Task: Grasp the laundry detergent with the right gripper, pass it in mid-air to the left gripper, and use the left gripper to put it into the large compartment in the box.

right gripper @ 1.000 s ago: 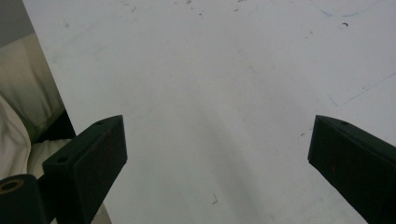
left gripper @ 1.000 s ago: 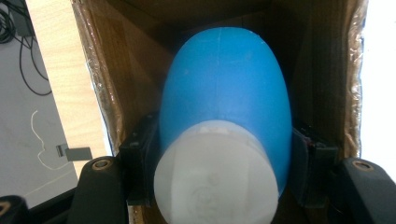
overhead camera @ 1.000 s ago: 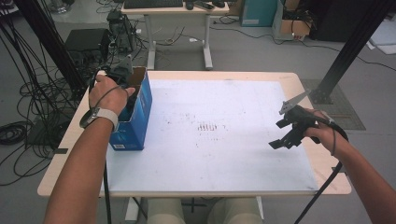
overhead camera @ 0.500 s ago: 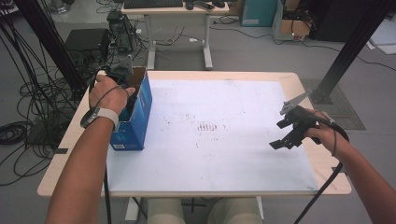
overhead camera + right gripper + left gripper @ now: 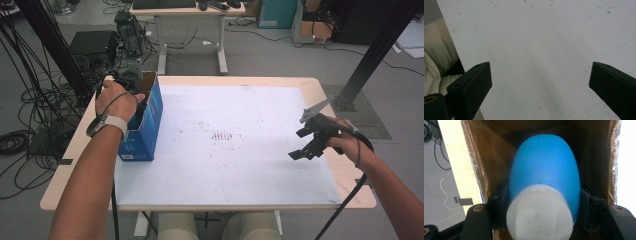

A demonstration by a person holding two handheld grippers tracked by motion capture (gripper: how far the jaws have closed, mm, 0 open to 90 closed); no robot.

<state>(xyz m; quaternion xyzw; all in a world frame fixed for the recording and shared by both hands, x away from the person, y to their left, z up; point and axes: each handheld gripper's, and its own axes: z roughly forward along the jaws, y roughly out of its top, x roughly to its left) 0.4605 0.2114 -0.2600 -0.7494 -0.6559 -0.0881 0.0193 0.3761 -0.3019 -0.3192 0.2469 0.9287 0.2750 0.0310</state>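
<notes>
no legible text, white label on blue box [image 5: 144, 134] unreadable

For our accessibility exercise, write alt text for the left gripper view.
Two black jaws of the left gripper clamp a blue bottle with a white cap, inside an open cardboard box with brown inner walls.

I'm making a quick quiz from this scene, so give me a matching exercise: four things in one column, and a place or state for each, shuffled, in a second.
Things:
1. blue bottle
2. blue box
3. left gripper
4. right gripper

Places or states:
A. jaws wide apart over the white table mat
B. stands at the mat's left edge
C. inside the cardboard-lined box, white cap toward the camera
D. clamped on the bottle

Pairs: 1-C, 2-B, 3-D, 4-A
</notes>
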